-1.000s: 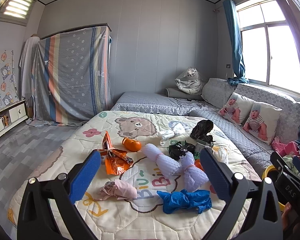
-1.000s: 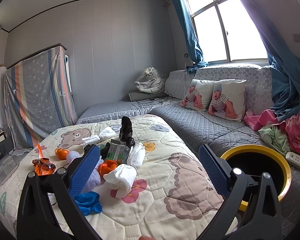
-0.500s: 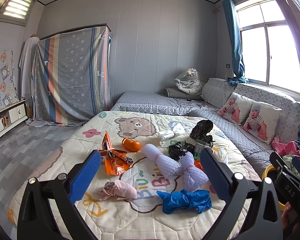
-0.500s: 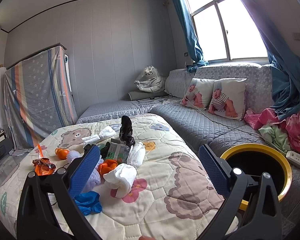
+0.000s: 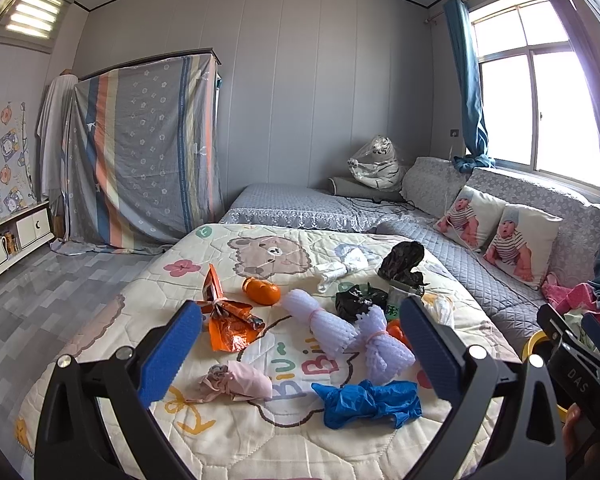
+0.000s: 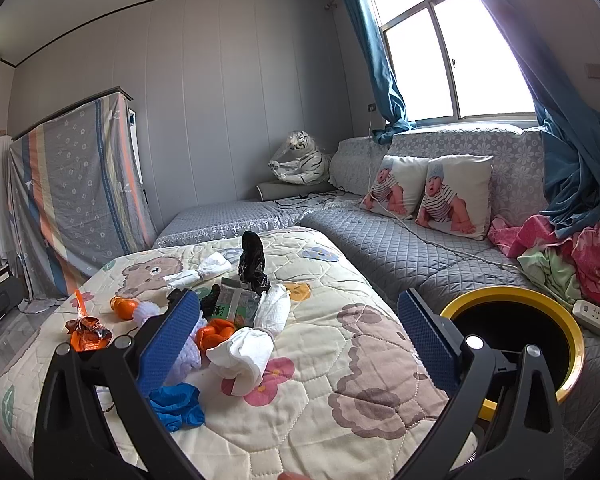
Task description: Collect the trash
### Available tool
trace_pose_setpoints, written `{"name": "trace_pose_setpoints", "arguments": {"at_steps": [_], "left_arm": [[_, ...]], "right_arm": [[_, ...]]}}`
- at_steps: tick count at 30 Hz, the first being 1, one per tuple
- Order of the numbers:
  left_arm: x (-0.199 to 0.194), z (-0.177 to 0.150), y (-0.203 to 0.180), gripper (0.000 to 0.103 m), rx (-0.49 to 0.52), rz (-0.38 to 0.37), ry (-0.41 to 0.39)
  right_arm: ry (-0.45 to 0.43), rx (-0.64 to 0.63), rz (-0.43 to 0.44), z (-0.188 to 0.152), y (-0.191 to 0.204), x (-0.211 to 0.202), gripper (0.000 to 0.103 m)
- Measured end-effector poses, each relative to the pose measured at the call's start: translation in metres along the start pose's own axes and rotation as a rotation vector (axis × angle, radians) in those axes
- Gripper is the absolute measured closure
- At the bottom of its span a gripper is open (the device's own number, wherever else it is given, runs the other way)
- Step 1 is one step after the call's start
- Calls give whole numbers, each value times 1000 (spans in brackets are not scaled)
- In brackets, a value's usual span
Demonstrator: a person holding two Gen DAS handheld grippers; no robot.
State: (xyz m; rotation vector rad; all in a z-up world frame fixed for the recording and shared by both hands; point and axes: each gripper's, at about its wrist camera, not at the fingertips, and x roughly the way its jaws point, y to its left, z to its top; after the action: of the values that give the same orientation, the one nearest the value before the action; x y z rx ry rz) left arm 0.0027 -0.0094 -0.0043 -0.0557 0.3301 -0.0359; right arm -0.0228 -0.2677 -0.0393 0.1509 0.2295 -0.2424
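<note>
1. Overhead, the left gripper (image 5: 300,344) hangs above the near end of the bear-print quilt (image 5: 260,432), its blue-padded fingers spread wide with nothing between them.
2. Likewise the right gripper (image 6: 298,340) is released and holds nothing, poised over the quilt's (image 6: 340,420) right side.
3. Trash lies scattered across the quilt's middle: a crumpled blue bag (image 5: 370,400) nearest the left gripper, a pink bundle (image 5: 240,382) to its left, and a lavender foam net (image 5: 346,332) tied in two places just behind them.
4. Farther back sit an orange foil wrapper (image 5: 228,320), a small orange piece (image 5: 262,291), a black bag (image 5: 354,300) and a taller black bag (image 5: 402,260) standing upright by a green-printed packet (image 6: 236,304).
5. From the right wrist view, a white paper bundle (image 6: 248,344) lies just in front of that packet, beside another orange scrap (image 6: 216,330).
6. A knotted white bag (image 6: 200,270) rests farther back, near the printed bear's head.
7. A yellow-rimmed bin (image 6: 564,312) with a dark interior stands off the quilt's right edge, against the grey quilted sofa (image 6: 400,252).
8. Two baby-print cushions (image 6: 428,194) lean on the sofa back, and pink and green clothes (image 6: 560,256) are heaped beside them.
</note>
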Motion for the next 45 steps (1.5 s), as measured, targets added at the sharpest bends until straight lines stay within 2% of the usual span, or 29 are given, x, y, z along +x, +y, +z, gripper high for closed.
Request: {"name": "trace_pose_setpoints", "arguments": {"at_steps": [7, 12, 16, 20, 24, 29, 35, 39, 41, 45], "left_arm": [[-2, 1, -2, 7, 3, -16, -11], [-1, -1, -1, 7, -1, -63, -6], [3, -5, -2, 7, 26, -71, 5], [14, -7, 4, 7, 26, -70, 43], [28, -7, 18, 7, 37, -25, 67], [58, -8, 53, 7, -24, 31, 159], [101, -7, 85, 7, -47, 106, 261], [130, -4, 94, 7, -29, 124, 328], [146, -2, 95, 7, -21, 119, 362], [172, 0, 101, 7, -41, 115, 412]], "right_arm": [[2, 1, 0, 1, 0, 0, 8], [17, 13, 3, -4, 2, 2, 8], [19, 6, -13, -2, 2, 3, 8], [71, 25, -12, -3, -5, 18, 8], [154, 1, 56, -8, -8, 39, 8], [273, 16, 153, -20, -4, 63, 8], [359, -32, 254, -26, 10, 87, 8], [423, -59, 277, -28, 16, 109, 8], [457, -38, 260, -28, 15, 120, 8], [472, -20, 242, -21, 13, 137, 8]]}}
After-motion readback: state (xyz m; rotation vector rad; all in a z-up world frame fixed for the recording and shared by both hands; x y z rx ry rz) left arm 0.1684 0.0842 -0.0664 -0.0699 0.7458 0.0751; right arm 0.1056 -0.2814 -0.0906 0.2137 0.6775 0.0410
